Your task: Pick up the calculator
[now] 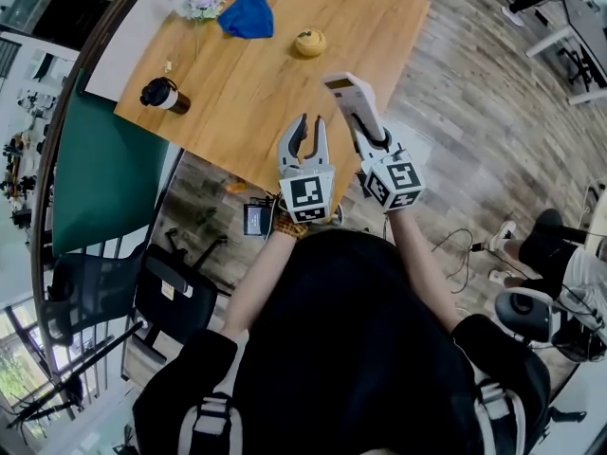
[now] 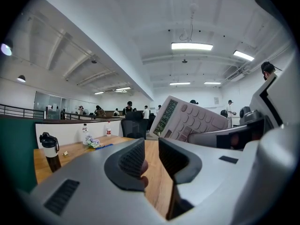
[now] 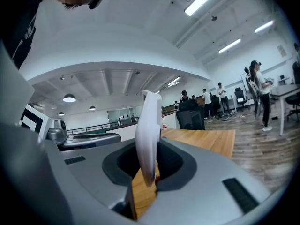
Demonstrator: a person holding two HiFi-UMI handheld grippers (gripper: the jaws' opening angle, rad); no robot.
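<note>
The white calculator [image 1: 353, 98] is held up edge-on over the near corner of the wooden table [image 1: 256, 83], with my right gripper [image 1: 365, 133] shut on its lower end. In the right gripper view the calculator [image 3: 148, 135] stands upright between the pads. In the left gripper view the calculator [image 2: 187, 120] shows its keys and display, tilted, to the right of my jaws. My left gripper [image 1: 305, 133] is beside it on the left, its jaws a little apart with nothing between them; only the table shows through the gap in my left gripper [image 2: 151, 157].
On the table lie a blue cloth [image 1: 248, 15], a small yellow object [image 1: 309, 42], a dark travel mug [image 1: 163, 95] and a sprig of flowers [image 1: 202, 8]. A black office chair [image 1: 142, 297] stands at the lower left. People and chairs are in the room behind.
</note>
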